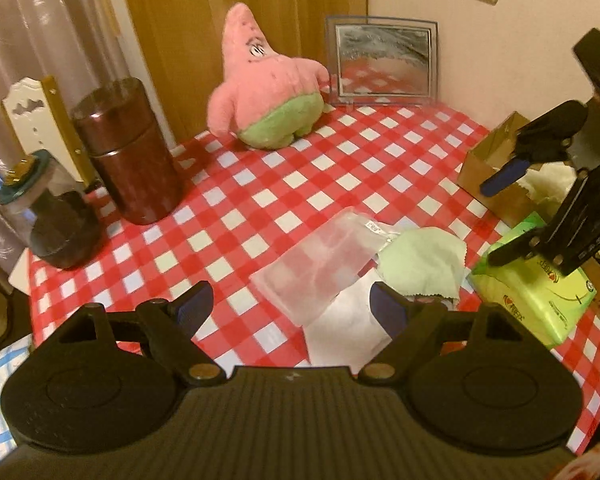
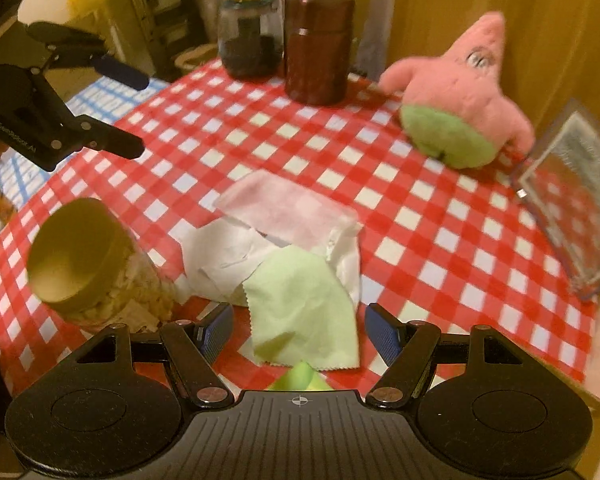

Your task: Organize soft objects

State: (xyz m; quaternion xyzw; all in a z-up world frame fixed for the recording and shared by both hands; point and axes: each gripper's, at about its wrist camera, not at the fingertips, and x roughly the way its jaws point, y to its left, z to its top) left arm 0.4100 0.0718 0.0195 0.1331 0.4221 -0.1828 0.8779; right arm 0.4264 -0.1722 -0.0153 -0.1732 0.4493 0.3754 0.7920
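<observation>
**Me:** Cloths first. My left hand-held gripper (image 1: 290, 306) is wide open with nothing in it, and my right hand-held gripper (image 2: 298, 328) is spread nearly as wide and empty too. Going left to right in the left view: frosted pouch (image 1: 320, 256) at about twelve o'clock from my left fingertips, white cloth (image 1: 340, 328) under it, green cloth (image 1: 420, 264) at one o'clock, all lying on the checked table (image 1: 260, 184).

**Partner:** So which piece would you take?

**Me:** The green one, I'd say. In the right view its corner (image 2: 304, 320) lies between my right jaws, not yet pinched. I'd judge it best to come down on the free pinked edge, close gently, and lift straight so the white layer stays behind.

**Partner:** The plush?

**Me:** The pink star plush (image 1: 260, 92) sits at eleven o'clock, well apart.

**Partner:** Anything one camera misses?

**Me:** The left view alone shows the cardboard box (image 1: 496, 176) and green tissue pack (image 1: 532, 292). Only the right shows the gold-lidded jar (image 2: 84, 256) just beside the cloths.
</observation>
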